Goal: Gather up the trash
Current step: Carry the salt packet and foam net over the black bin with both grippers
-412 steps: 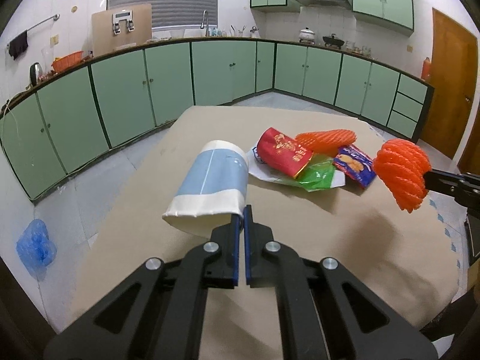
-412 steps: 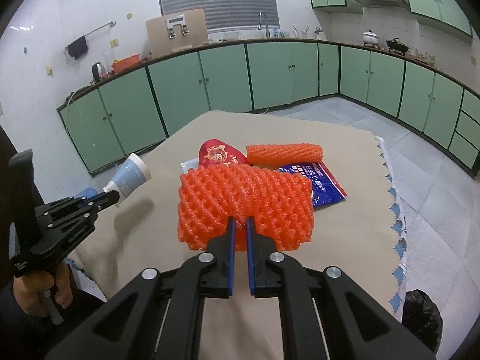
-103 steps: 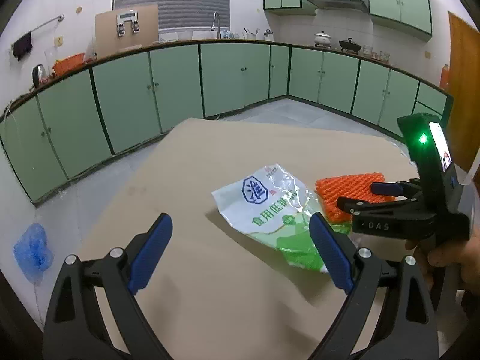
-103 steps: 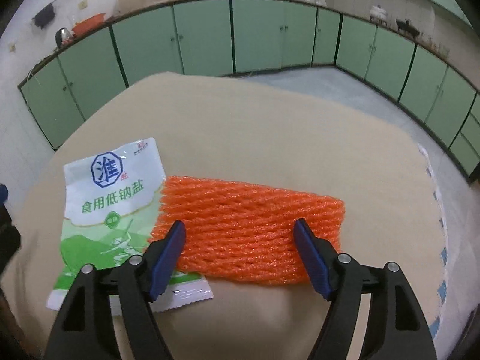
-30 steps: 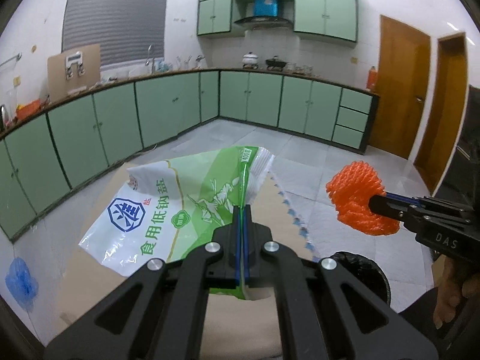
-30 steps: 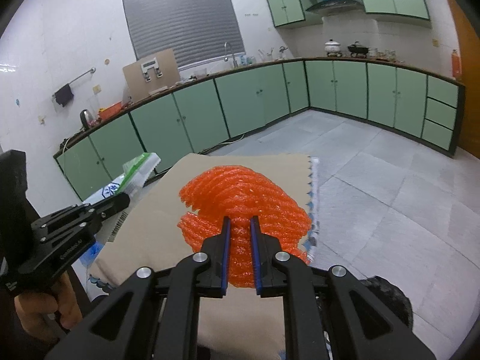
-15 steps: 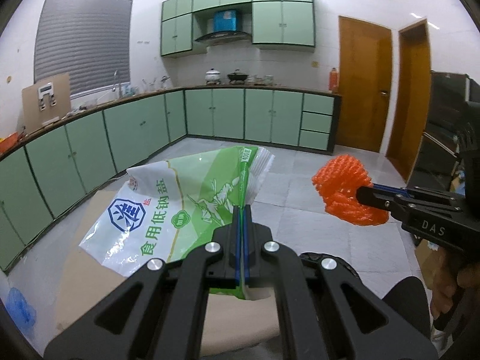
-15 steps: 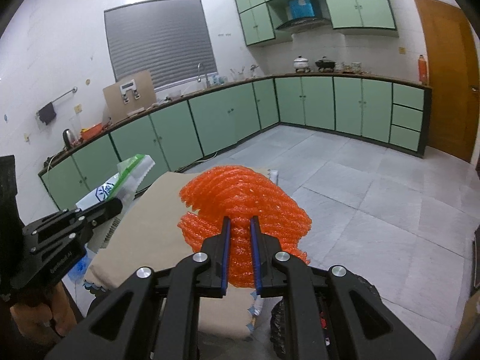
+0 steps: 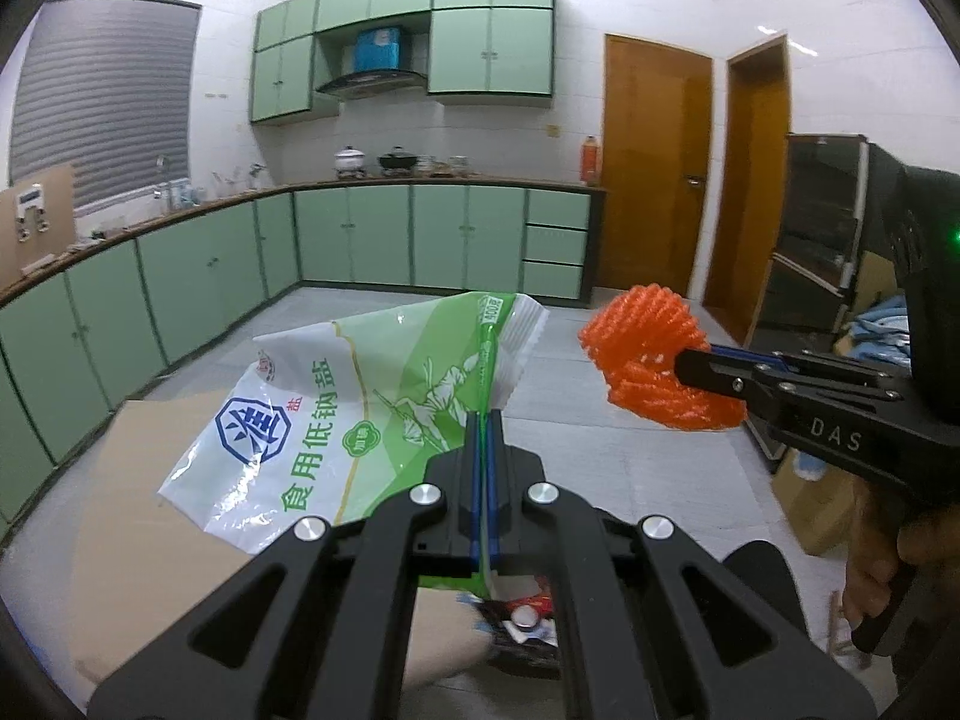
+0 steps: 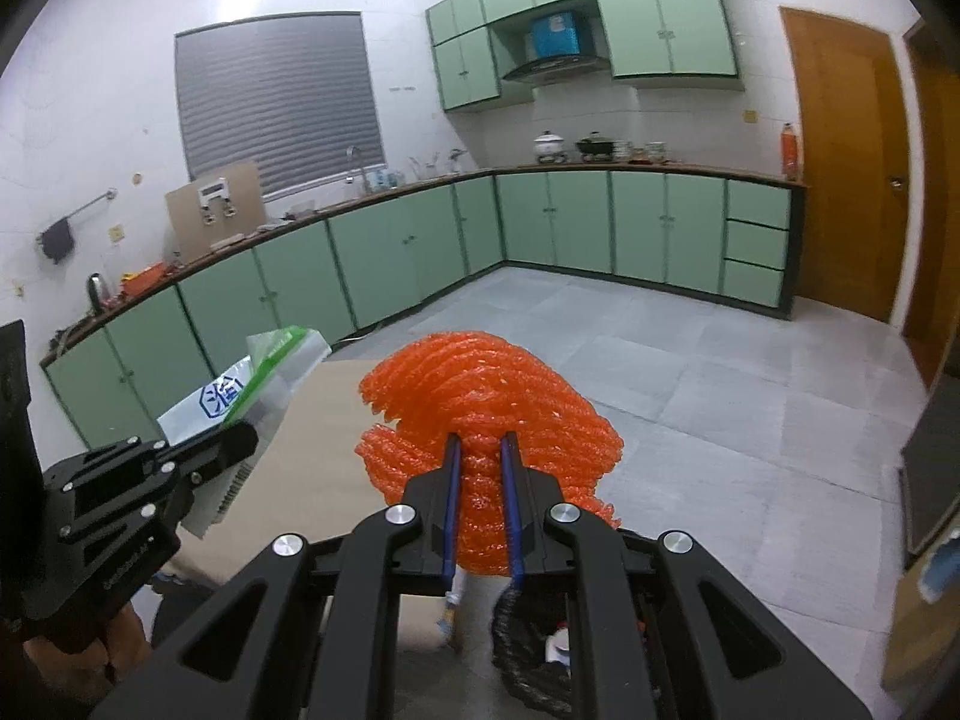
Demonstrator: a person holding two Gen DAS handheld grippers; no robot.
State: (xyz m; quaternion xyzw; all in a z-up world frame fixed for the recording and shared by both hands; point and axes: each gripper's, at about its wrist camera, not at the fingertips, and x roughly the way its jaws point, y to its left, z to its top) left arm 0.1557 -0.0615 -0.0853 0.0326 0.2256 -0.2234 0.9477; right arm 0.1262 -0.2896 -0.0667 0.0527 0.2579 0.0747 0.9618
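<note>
Right below my two grippers, at the bottom edge of both wrist views, sits the black trash bag (image 10: pixel 540 654), its mouth open with a few scraps already showing inside; it lies underneath and a little ahead of what I carry, so I judge the coming move to be a straight drop rather than a reach. My left gripper (image 9: pixel 485 420) is pressed tight on the lower edge of the salt packet (image 9: pixel 336 420), a white-and-green plastic pouch that fans up and away to the left, its long side slanting over the corner of the tabletop (image 9: pixel 120 516). My right gripper (image 10: pixel 480 450) pinches the orange foam net (image 10: pixel 486 396), bunched into a curled wad that bulges above and around the fingers. From the right wrist view the bag's rim shows just under that wad, so I judge the right hand the nearer of the two to the opening; the packet hangs partly over the tabletop edge and probably needs to travel right before release. Nothing stands between either load and the bag, though the two grippers are close side by side and could crowd each other. Beyond lies bare tiled floor (image 10: pixel 720 396), then green cabinets (image 10: pixel 600 228) along the far walls and wooden doors (image 9: pixel 654 180) at the right.
</note>
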